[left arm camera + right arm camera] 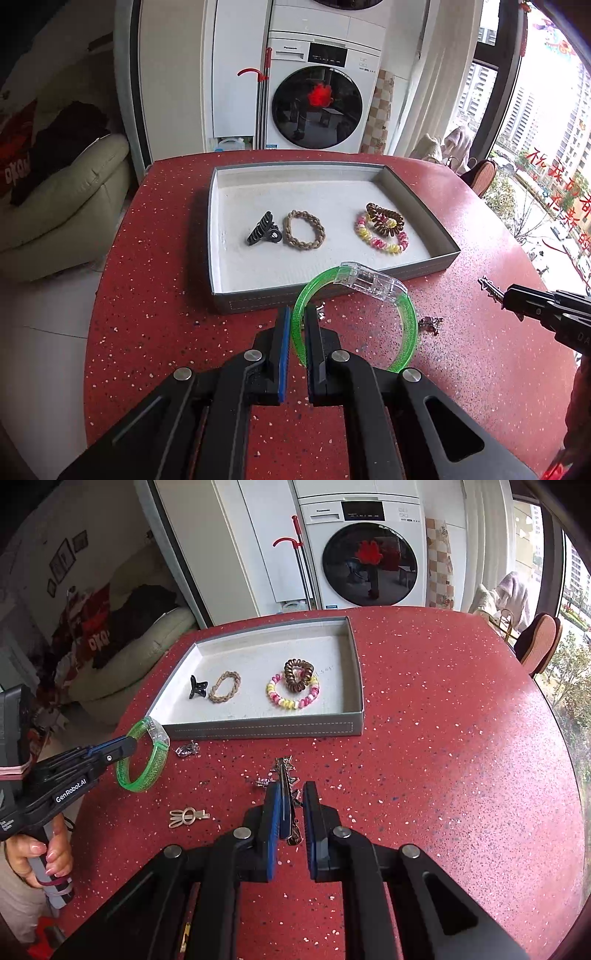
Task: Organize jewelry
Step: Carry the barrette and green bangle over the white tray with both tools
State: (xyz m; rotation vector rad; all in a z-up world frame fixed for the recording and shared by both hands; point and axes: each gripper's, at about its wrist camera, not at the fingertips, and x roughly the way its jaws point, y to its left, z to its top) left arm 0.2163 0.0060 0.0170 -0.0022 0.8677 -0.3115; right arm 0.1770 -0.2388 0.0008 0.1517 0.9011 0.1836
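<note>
My left gripper [297,314] is shut on a green bangle [408,332] with a clear clasp, held just above the table in front of the grey tray [295,299]; it also shows in the right wrist view [142,760]. The tray holds a black claw clip [263,229], a braided beige band [303,229], and brown [385,218] and pink-yellow [380,236] coil ties. My right gripper [293,788] has a silver hair clip [285,794] between its fingers, against the left pad; a gap remains on the right.
On the red speckled table [443,738] lie a small silver charm [187,748], a gold ornament clip [188,816] and another small silver piece [263,782]. The table edge curves away on the left and right. A sofa, washing machine and window surround it.
</note>
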